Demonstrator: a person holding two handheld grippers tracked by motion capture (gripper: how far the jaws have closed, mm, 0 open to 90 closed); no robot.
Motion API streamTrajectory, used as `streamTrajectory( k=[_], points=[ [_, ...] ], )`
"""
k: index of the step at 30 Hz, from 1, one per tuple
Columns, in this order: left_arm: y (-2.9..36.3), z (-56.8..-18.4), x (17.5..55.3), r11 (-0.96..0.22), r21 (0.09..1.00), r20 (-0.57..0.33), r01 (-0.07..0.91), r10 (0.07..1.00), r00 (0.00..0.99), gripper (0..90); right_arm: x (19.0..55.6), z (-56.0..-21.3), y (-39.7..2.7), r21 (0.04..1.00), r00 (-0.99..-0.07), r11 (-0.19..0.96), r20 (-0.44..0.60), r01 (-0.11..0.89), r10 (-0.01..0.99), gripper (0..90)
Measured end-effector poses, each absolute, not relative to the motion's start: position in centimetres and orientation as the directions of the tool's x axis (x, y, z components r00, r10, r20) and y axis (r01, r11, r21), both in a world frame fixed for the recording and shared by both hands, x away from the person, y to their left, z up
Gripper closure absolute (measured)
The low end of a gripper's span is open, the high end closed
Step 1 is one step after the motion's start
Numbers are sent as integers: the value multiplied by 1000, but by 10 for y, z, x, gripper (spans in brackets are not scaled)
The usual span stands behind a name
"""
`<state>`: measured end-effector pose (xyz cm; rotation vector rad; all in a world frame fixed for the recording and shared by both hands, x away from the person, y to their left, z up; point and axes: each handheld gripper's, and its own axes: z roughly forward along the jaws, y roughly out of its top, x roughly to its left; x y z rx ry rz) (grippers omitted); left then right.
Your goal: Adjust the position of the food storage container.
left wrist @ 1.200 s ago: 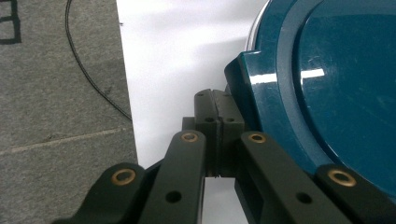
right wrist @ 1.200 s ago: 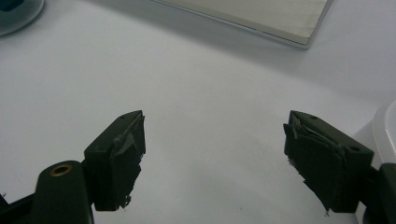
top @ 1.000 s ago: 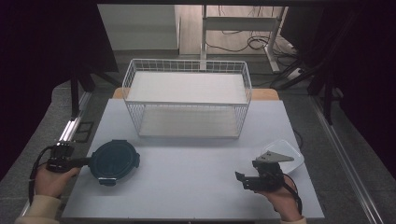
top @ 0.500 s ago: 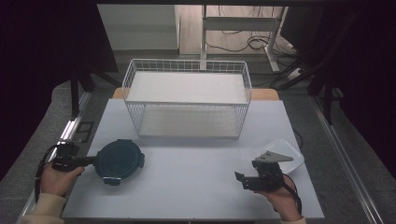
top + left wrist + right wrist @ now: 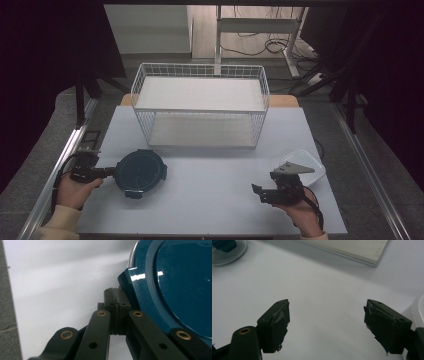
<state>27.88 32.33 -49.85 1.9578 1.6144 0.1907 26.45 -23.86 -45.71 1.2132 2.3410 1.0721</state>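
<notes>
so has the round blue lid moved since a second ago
Yes. The round blue lid has slid right across the table, toward the middle and closer under the wire basket, with the left gripper shut at its edge.

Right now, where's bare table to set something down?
Widest bare patch: centre of the table, between the round blue lid, the wire basket and the right hand-held gripper. The front edge is bare too. The right corner is crowded by a clear container.

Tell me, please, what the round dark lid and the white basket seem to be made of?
The round dark lid looks like glossy teal plastic: bright highlights sit on its smooth moulded rim and clip tab. The white basket looks like coated metal wire: thin straight rods form an open grid, matte white, though the coating is a guess.
</notes>
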Motion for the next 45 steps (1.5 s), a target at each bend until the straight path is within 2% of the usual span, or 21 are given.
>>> streamTrajectory(
  k=[19, 33, 45],
  points=[
    [275, -498, 292, -151, 528, -273, 836, 902, 335, 900, 264, -457, -239, 730, -601, 368, 73, 576, 796, 200],
    [254, -498, 290, -196, 527, -280, 827, 879, 386, 900, 264, -457, -238, 731, -601, 367, 73, 575, 796, 200],
    [218, -496, 289, -258, 528, -285, 809, 844, 455, 900, 264, -457, -238, 730, -601, 368, 73, 576, 796, 200]
  ],
)
